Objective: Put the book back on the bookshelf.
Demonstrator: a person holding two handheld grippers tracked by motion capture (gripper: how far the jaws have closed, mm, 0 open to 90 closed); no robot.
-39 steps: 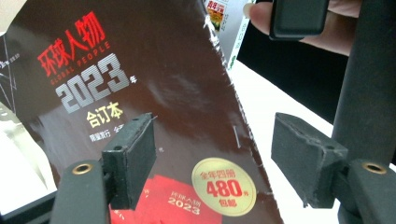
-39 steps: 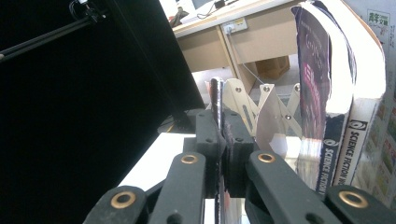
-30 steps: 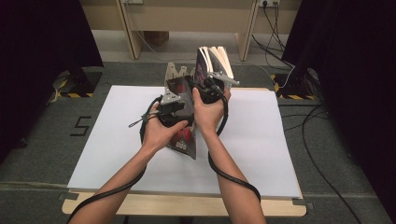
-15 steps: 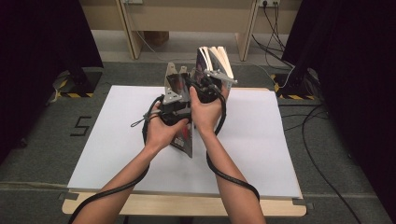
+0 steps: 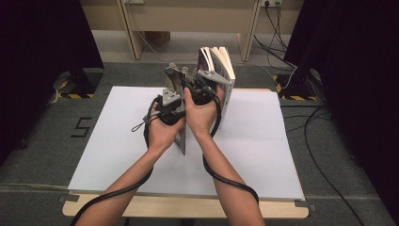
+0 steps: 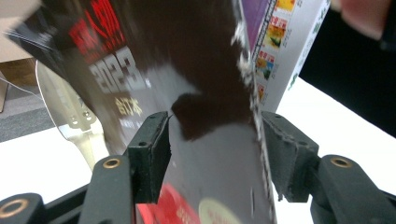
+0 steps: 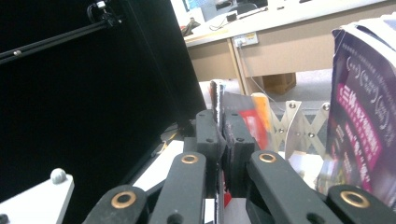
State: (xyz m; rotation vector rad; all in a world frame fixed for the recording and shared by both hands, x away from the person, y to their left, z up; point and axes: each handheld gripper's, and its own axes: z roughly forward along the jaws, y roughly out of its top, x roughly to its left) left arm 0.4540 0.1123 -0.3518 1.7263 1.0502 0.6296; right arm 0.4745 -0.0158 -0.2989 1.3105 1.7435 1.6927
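While both hands sit at about the same spot as a second ago, over the counter [image 5: 263, 155] middle toward its far edge, the left gripper [image 6: 212, 154] changed: its jaws have just been closing from fully wide, then eased back out a bit. In the left gripper view a dark glossy magazine [image 6: 205, 93] runs between them; the right-hand pad sits at its edge, the left-hand pad looks just clear, so not clamped.

Right gripper [image 7: 223, 140]: jaws closed tight on the thin upper edge of that magazine, same as before. The magazine stands on edge between the two hands, bottom corner down near the counter middle.

Beyond it, at the far edge, a metal expanding book rack [image 5: 172, 81] and upright books [image 5: 217, 63] with a purple cover, unchanged from the earlier frames.
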